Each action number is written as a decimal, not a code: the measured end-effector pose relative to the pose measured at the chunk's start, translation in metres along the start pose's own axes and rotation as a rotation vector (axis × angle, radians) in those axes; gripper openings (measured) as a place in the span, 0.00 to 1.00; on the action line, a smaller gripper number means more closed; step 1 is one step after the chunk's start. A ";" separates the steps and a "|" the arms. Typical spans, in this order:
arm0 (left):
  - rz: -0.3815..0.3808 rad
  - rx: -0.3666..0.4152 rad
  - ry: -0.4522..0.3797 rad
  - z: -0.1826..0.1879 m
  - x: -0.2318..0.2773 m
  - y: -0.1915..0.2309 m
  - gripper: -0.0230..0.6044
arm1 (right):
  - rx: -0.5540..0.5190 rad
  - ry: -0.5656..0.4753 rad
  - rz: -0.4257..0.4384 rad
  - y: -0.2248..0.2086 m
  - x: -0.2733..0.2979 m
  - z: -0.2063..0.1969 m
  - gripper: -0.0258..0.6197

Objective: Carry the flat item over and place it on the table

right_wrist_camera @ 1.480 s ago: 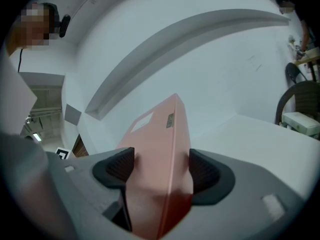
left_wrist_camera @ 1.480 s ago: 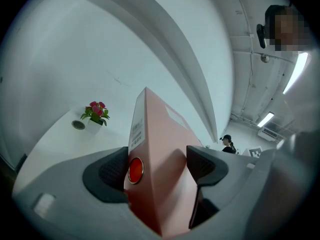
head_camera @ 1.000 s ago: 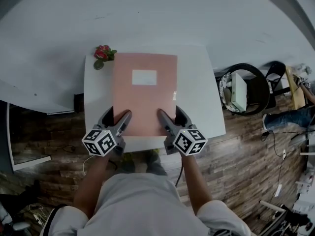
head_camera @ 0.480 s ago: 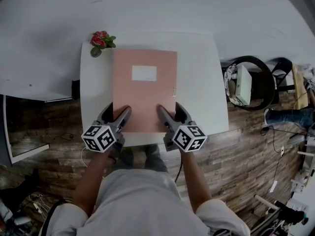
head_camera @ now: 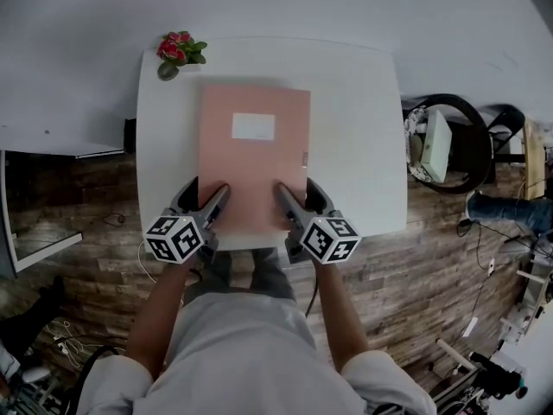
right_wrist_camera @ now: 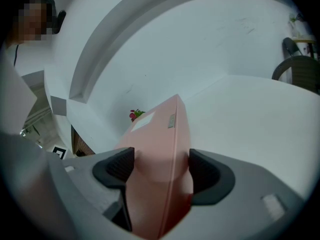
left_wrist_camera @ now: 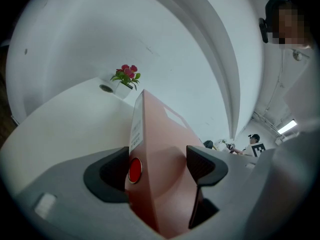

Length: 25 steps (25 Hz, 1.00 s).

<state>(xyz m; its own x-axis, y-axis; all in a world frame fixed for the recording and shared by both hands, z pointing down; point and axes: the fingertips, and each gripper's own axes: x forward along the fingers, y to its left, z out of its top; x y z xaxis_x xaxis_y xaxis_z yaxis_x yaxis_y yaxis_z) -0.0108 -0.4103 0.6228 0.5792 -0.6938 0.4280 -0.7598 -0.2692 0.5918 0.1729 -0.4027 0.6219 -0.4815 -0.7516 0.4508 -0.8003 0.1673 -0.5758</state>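
Note:
A flat pink folder [head_camera: 253,156] with a white label is held over the white table [head_camera: 363,154], its near edge at the table's front edge. My left gripper [head_camera: 210,206] is shut on the folder's near left corner, and my right gripper [head_camera: 287,204] is shut on its near right corner. In the left gripper view the pink folder [left_wrist_camera: 160,149] runs between the jaws toward the wall. The right gripper view shows the pink folder [right_wrist_camera: 160,144] pinched the same way. I cannot tell whether the folder rests on the table or hangs just above it.
A small pot of red flowers [head_camera: 176,52] stands at the table's far left corner. A dark chair [head_camera: 449,150] with white things on it sits right of the table. Wooden flooring [head_camera: 78,223] surrounds the table; a white wall lies beyond.
Both grippers and the folder have moved forward over the table: the table now fills more of the view and the folder lies farther onto it. Both grips are unchanged.

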 end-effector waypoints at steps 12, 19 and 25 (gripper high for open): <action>0.043 -0.006 0.037 -0.015 0.014 0.016 0.60 | 0.026 0.067 -0.011 -0.018 0.019 -0.017 0.56; 0.046 -0.011 0.051 -0.022 0.016 0.018 0.60 | 0.013 0.066 -0.021 -0.022 0.021 -0.020 0.56; 0.051 -0.011 0.059 -0.029 0.017 0.021 0.60 | 0.004 0.067 -0.035 -0.026 0.023 -0.023 0.56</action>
<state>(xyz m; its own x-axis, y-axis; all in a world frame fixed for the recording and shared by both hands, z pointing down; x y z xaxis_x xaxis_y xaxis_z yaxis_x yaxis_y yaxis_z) -0.0081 -0.4081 0.6620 0.5567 -0.6655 0.4973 -0.7857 -0.2274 0.5753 0.1745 -0.4092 0.6630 -0.4763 -0.7126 0.5151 -0.8156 0.1392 -0.5616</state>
